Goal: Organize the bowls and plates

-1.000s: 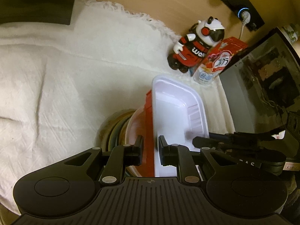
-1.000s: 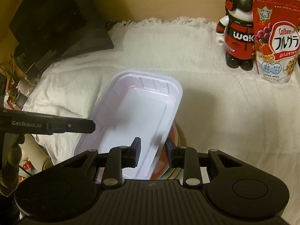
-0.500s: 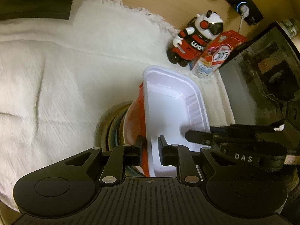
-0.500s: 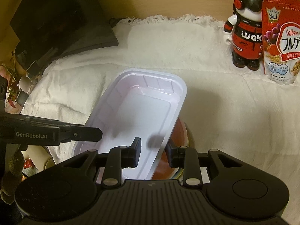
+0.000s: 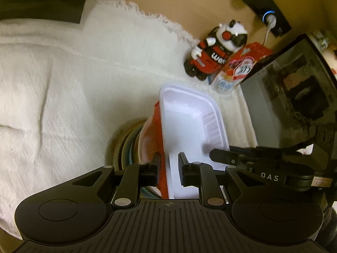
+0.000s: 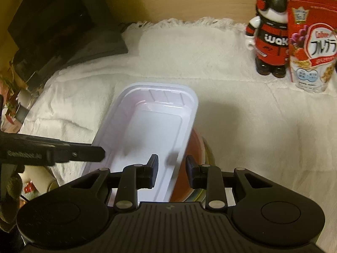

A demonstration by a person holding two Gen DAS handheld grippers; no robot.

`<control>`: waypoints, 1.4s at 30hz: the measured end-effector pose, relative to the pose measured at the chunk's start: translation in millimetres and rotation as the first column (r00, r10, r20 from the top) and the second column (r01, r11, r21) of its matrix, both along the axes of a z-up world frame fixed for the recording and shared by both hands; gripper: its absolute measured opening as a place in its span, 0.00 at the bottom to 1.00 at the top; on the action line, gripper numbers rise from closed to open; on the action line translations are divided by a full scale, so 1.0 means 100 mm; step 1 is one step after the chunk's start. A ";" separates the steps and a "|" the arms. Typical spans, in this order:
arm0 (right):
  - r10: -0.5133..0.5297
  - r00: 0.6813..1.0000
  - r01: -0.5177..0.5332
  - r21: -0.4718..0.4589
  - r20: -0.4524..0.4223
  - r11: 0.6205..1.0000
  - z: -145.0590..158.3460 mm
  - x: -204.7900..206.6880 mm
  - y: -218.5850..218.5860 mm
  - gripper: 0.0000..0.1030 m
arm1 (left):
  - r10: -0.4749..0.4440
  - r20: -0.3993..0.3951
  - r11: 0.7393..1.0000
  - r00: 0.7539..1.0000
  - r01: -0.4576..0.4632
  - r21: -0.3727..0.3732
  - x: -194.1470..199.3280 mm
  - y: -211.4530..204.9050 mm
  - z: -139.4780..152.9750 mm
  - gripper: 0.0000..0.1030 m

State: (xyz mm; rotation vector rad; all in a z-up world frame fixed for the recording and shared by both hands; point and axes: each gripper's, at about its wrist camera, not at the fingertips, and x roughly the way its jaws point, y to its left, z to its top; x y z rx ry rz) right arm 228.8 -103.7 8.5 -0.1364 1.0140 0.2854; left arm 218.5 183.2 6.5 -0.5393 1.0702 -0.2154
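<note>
White fringed cloth (image 6: pixel 242 130) covers the table under your 2 claws. Your left claw (image 5: pixel 167 169) grips the near rim of the white tray (image 5: pixel 185 124); your right claw (image 6: pixel 170 171) straddles its opposite rim, though you cannot tell whether it pinches. That tray sits tilted atop a red bowl (image 5: pixel 152 137) and stacked plates (image 5: pixel 126 145). Farther back stand a panda figure (image 6: pixel 269 40) and cereal bag (image 6: pixel 311 46).
</note>
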 end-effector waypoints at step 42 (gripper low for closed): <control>-0.081 0.979 0.080 0.013 0.186 0.997 -0.16 -2.31 -0.31 0.44 | 0.072 0.275 0.912 0.959 -0.175 0.370 -2.26 -1.57 0.16 0.15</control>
